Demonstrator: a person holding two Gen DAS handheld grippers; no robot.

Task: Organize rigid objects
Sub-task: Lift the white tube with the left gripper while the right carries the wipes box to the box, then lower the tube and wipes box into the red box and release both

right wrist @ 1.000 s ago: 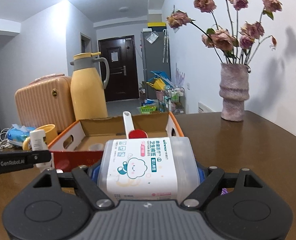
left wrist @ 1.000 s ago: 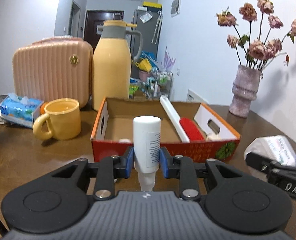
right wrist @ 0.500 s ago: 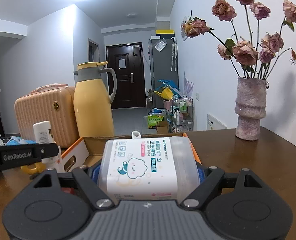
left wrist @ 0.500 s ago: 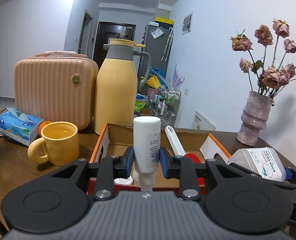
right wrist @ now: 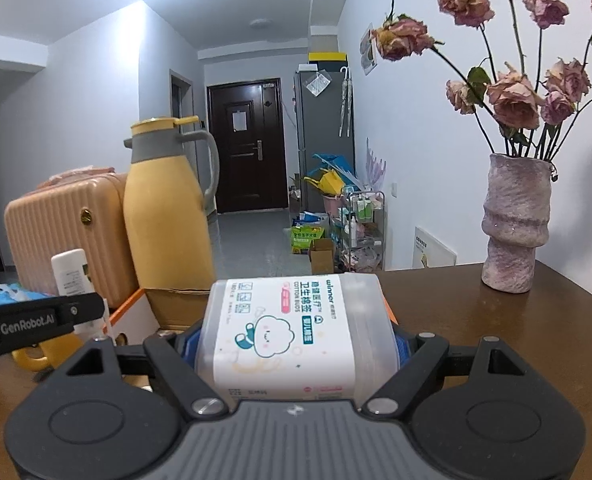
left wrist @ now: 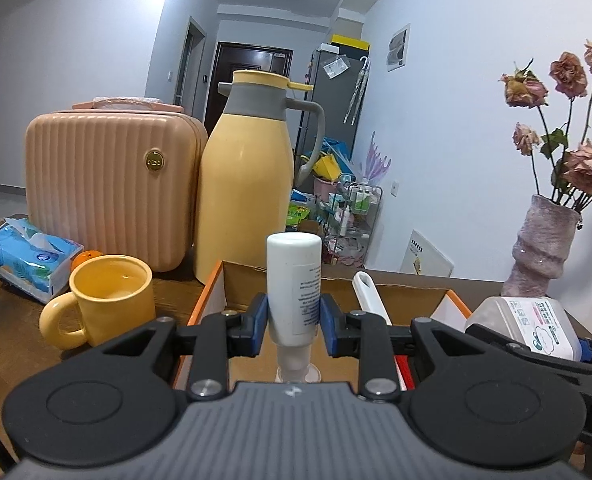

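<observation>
The left gripper [left wrist: 294,330] is clamped narrowly on an upright white plastic bottle [left wrist: 294,280], held above the orange-edged cardboard box [left wrist: 216,296]. The right gripper [right wrist: 296,350] grasps a wide clear cotton-bud box [right wrist: 292,332], its blue pads [right wrist: 403,350] pressing both sides, above the brown table [right wrist: 475,304].

Peach ribbed case [left wrist: 108,196] stood beside yellow thermos jug [left wrist: 244,184], yellow mug [left wrist: 108,300] near blue tissue pack [left wrist: 28,256], pink vase [right wrist: 515,220] held dried roses [right wrist: 511,96], dark door [right wrist: 248,148] beyond.
</observation>
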